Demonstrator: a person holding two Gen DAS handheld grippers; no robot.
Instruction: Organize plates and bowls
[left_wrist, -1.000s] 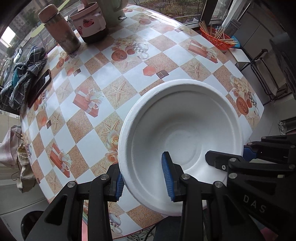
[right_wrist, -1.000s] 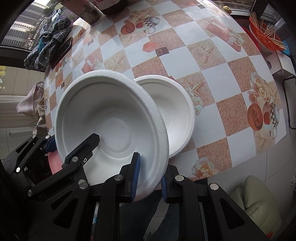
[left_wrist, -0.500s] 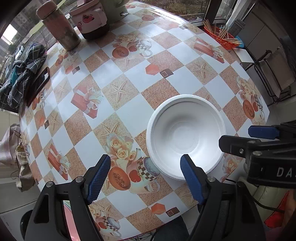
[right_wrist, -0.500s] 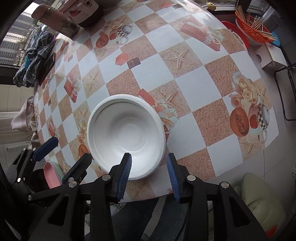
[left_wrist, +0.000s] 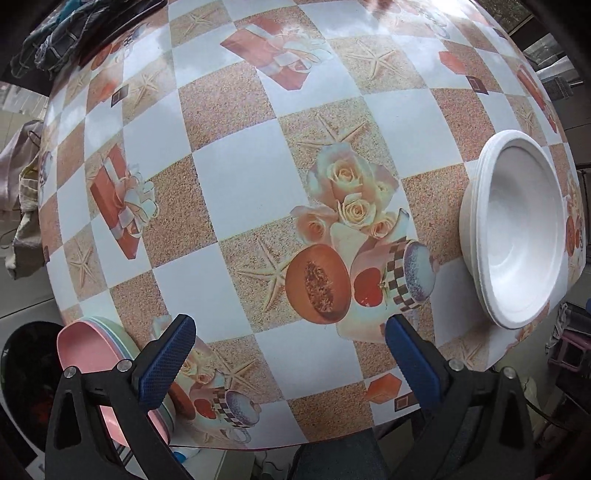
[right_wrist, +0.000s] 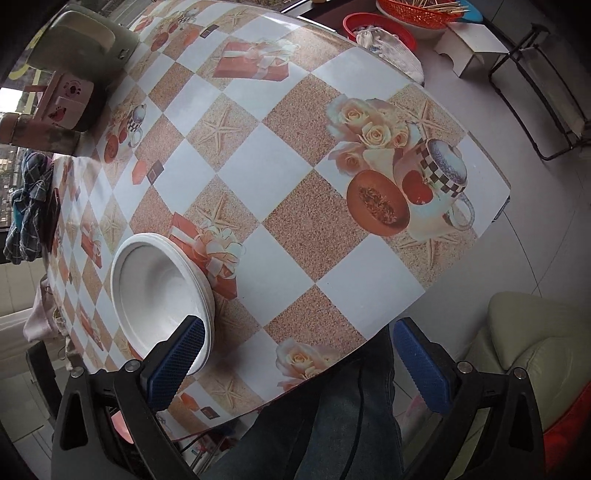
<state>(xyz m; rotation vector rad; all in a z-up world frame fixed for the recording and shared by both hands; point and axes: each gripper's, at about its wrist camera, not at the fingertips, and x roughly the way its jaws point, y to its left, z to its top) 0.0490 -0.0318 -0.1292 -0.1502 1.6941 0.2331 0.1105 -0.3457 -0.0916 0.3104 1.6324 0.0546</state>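
A stack of white nested bowls (left_wrist: 517, 236) rests on the patterned table (left_wrist: 240, 177) at the right of the left wrist view. In the right wrist view the same bowl stack (right_wrist: 155, 291) lies at the lower left. My left gripper (left_wrist: 291, 354) hangs over the cloth left of the bowls, its jaws opening with nothing between them. The jaws of my right gripper (right_wrist: 299, 360) are opening too and hold nothing; its left finger (right_wrist: 177, 358) overlaps the bowl rim in the picture. Pastel plates (left_wrist: 85, 347), pink on top, sit by the near left table edge, partly behind my left finger.
A green appliance (right_wrist: 85, 40), a pink mug (right_wrist: 66, 99), a flask (right_wrist: 37, 133) and a checked cloth (right_wrist: 29, 206) line the far side. Red baskets (right_wrist: 380, 29) and a black stool (right_wrist: 535, 92) stand beyond the table. A person's leg (right_wrist: 332, 424) and a cream seat (right_wrist: 535, 350) are close.
Both grippers let go of the white bowl, which now sits nested in the other one. Both pairs of jaws spread wide. The left gripper moved left and lower; the right moved right.
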